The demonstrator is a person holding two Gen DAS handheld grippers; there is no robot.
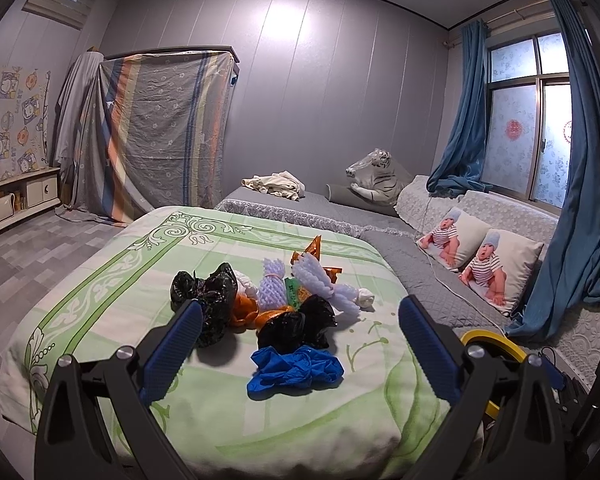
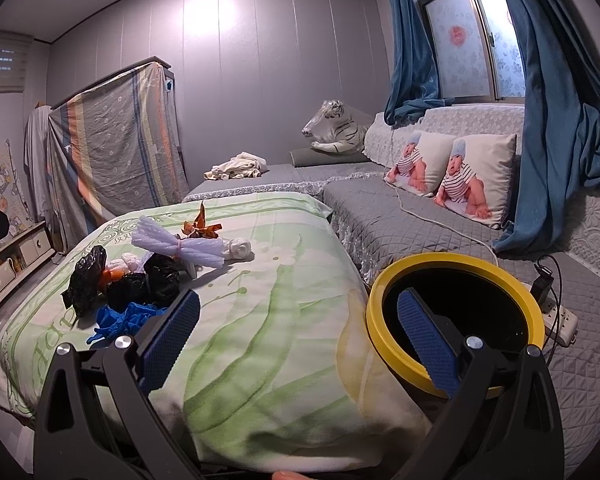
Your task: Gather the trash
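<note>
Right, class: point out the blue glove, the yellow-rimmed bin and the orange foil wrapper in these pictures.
blue glove (image 1: 296, 372): left wrist view, middle of the crumpled glove.
yellow-rimmed bin (image 2: 380, 292): right wrist view, left side of its yellow rim.
orange foil wrapper (image 2: 198, 226): right wrist view, its twisted middle.

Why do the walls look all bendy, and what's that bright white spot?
Left wrist view: the fisheye lens curves the wall panels, and the white spot is light glaring off it. Right wrist view: same bending, same glare, and the bin inside looks pure black.
</note>
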